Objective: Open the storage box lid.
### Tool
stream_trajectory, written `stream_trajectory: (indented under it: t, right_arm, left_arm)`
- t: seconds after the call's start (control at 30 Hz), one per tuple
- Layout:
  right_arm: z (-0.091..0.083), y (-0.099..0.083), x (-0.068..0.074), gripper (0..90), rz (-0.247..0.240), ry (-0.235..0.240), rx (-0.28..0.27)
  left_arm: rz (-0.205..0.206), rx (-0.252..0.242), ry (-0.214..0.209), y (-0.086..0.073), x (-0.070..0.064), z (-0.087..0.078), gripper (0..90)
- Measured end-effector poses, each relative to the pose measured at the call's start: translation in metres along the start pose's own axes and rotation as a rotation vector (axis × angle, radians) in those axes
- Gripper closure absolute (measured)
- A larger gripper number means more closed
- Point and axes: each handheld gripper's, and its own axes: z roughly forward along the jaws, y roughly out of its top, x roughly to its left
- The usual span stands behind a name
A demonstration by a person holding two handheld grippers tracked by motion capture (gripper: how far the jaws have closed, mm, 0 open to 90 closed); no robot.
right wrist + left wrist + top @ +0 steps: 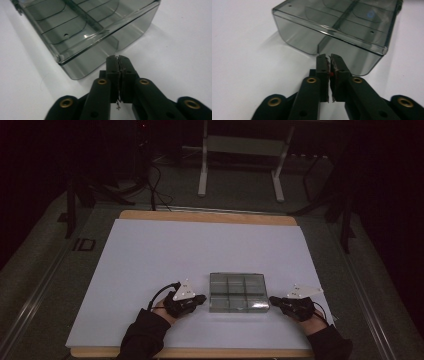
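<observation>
Two grippers flank our smoky organizer box [237,292].
Left gripper [330,58] and right gripper [118,59] sit clenched on nothing beside its ends, probably bracing it.

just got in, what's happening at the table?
A person holds a gripper in each hand on either side of a clear smoky compartment box sitting on the white table cover. The left gripper and the right gripper both point at the box's end walls with jaws closed on nothing. Neither has hold of the box; whether the tips touch it is unclear. Its compartments look empty.
</observation>
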Motion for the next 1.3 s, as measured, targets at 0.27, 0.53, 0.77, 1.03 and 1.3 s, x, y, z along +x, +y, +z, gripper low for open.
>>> stream_trajectory:
  t: [0.27, 0.53, 0.77, 1.03, 1.3]
  right_arm:
    - [0.001, 0.003, 0.003, 89.9, -0.021, 0.026, -0.001]
    - [-0.001, 0.006, 0.003, 89.8, -0.013, 0.039, -0.017]
    - [-0.003, 0.006, 0.002, 90.0, -0.002, 0.053, -0.027]
    - [-0.008, 0.009, 0.002, 90.0, 0.015, 0.074, -0.055]
    - [-0.008, 0.011, 0.0, 84.5, 0.033, 0.069, -0.073]
  left_arm:
    - [0.023, -0.007, -0.004, 0.001, -0.002, 0.001, 90.0]
    - [0.037, -0.014, -0.018, 0.004, -0.006, 0.001, 90.0]
    - [0.022, -0.033, -0.027, 0.006, -0.006, -0.002, 90.0]
    - [0.011, -0.053, -0.036, 0.007, -0.006, -0.003, 90.0]
    - [0.002, -0.069, -0.015, 0.01, -0.004, -0.003, 83.8]
